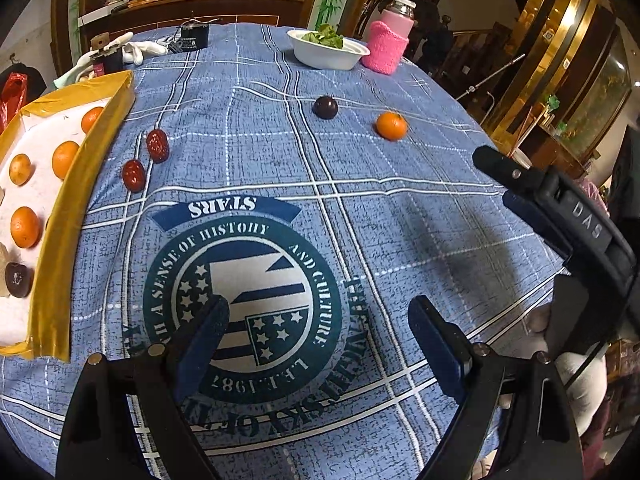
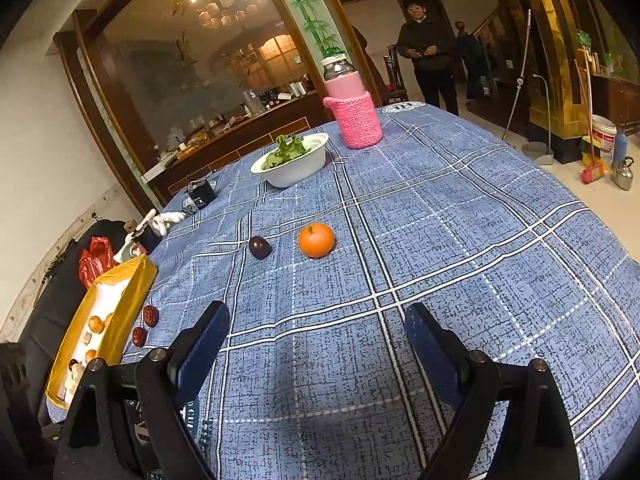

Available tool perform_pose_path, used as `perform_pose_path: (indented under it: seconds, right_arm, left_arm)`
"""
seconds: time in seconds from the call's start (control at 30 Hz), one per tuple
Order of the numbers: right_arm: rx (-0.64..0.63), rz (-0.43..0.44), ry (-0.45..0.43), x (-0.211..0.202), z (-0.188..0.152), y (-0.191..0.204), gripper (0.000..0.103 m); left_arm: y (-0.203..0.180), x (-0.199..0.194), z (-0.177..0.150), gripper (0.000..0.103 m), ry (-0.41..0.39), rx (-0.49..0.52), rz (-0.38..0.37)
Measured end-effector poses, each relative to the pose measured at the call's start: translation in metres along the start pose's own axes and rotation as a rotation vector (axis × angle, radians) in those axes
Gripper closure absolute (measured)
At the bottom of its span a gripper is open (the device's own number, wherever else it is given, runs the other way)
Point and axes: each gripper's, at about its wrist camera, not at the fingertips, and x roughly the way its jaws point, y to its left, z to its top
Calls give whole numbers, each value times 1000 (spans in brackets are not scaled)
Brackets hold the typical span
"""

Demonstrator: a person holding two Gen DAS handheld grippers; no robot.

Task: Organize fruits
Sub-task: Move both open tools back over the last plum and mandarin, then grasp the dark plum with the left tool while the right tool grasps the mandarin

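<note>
A gold-rimmed tray at the left holds several oranges and a dark plum; it also shows in the right wrist view. On the blue cloth lie two red dates, a dark plum and an orange. The right wrist view shows the same plum, orange and dates. My left gripper is open and empty above the cloth. My right gripper is open and empty, short of the orange; it also shows in the left wrist view.
A white bowl of greens and a pink knit-sleeved bottle stand at the far side. A small black box and white gloves lie at the far left. A person stands beyond the table.
</note>
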Motion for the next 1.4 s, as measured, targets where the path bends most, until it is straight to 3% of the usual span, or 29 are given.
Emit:
perform_pose_path:
  seconds: [0.13, 0.3, 0.37, 0.47, 0.57, 0.73, 0.8, 0.9, 1.0, 1.13, 1.23, 1.27, 1.4]
  right_arm:
    - [-3, -2, 5, 1, 0, 1, 10]
    - [4, 13, 14, 2, 0, 0, 10]
    - [-2, 22, 15, 2, -1, 1, 10]
    - [-27, 35, 60, 9, 1, 5, 10]
    - [-73, 58, 98, 14, 4, 12, 10]
    - [-160, 37, 150, 39, 31, 22, 11]
    - [-142, 16, 161, 62, 49, 17, 19]
    - [-84, -7, 206, 103, 67, 5, 34]
    - [-47, 2, 237, 130, 70, -1, 37]
    - [-32, 49, 262, 144, 66, -3, 38]
    - [-55, 67, 282, 149, 65, -1, 61]
    - [-53, 70, 285, 150, 65, -2, 64]
    - [-20, 78, 276, 145, 67, -9, 64]
  left_arm:
    - [7, -8, 3, 13, -16, -8, -36]
    - [53, -89, 18, 11, -356, -75, -75]
    - [72, -105, 20, 1, -402, -95, -46]
    - [90, -99, 25, 1, -325, -124, 43]
    - [108, -95, 23, 5, -311, -183, 14]
    - [99, -77, 37, 29, -258, -162, -48]
    - [90, -68, 49, 45, -237, -136, -71]
    - [74, -58, 70, 46, -228, -86, -73]
    - [55, -47, 90, 45, -228, -27, -50]
    - [33, -11, 116, 41, -196, 32, -23]
    - [21, 26, 131, 41, -153, 48, -28]
    - [18, 38, 135, 41, -134, 48, -31]
    - [1, 80, 149, 41, -86, 71, -18]
